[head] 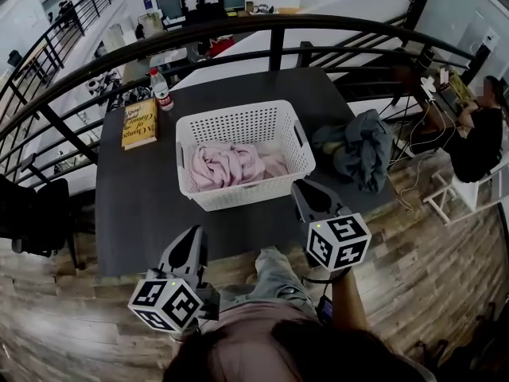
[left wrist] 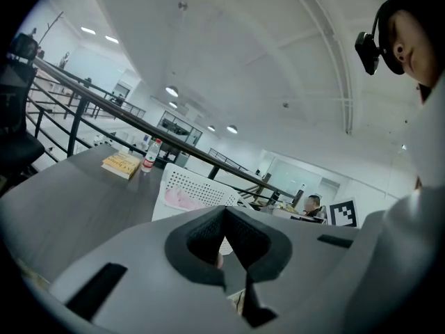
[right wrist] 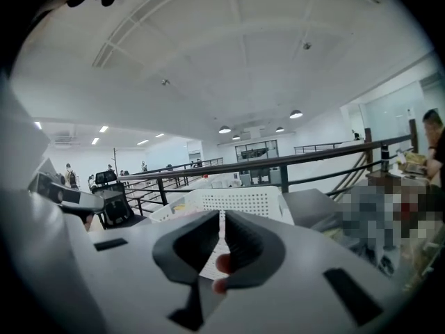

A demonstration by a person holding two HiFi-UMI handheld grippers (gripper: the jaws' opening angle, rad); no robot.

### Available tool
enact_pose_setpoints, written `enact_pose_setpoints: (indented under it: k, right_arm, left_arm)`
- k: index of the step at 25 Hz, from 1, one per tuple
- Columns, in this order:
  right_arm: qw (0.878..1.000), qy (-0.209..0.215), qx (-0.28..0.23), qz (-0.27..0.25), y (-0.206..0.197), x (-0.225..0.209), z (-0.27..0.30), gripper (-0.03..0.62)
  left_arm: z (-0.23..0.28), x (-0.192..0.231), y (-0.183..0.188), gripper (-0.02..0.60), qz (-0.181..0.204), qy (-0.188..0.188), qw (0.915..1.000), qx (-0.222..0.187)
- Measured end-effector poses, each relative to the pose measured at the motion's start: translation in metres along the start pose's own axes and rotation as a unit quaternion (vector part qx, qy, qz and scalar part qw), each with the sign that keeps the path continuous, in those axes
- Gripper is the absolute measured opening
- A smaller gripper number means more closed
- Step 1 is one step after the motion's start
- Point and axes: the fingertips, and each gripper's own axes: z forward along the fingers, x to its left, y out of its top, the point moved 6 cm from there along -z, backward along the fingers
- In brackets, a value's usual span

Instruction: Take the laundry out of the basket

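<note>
Left tool: jaws together, nothing held. It sits off the near edge of the worktop, well apart from the basket.
Right tool: jaws drawn in to a bare slit, nothing between them. It is near the basket's near right corner; no contact seen.

Laundry: pink, bunched, low in the basket. None of it is out.

Risks, as judged:
- Both tools must open before any grip; going in closed would only push the cloth down.
- A pinch on one fold may slip or drag the rest of the heap.
- The basket looks light. A sideways pull could slide or tip it unless one tool steadies the rim.

Surroundings: a grey garment fills the worktop right of the basket, crowding that drop spot. Book and bottle stand at the far left; the bottle could topple in a wide swing. Railing runs behind. The near approach looks unobstructed.
</note>
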Motion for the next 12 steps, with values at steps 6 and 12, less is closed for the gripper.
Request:
enact_pose_setpoints:
  k: [6, 12]
  right_arm:
    - [1.0, 0.026, -0.002, 0.003, -0.002, 0.026, -0.001, 0.032]
    - [0.999, 0.038, 0.007, 0.0, -0.002, 0.042, 0.002, 0.028]
  left_arm:
    - [-0.013, 0.013, 0.001, -0.002, 0.0, 0.013, 0.9999, -0.006]
    - [-0.02, 0.024, -0.001, -0.002, -0.006, 0.022, 0.9997, -0.009]
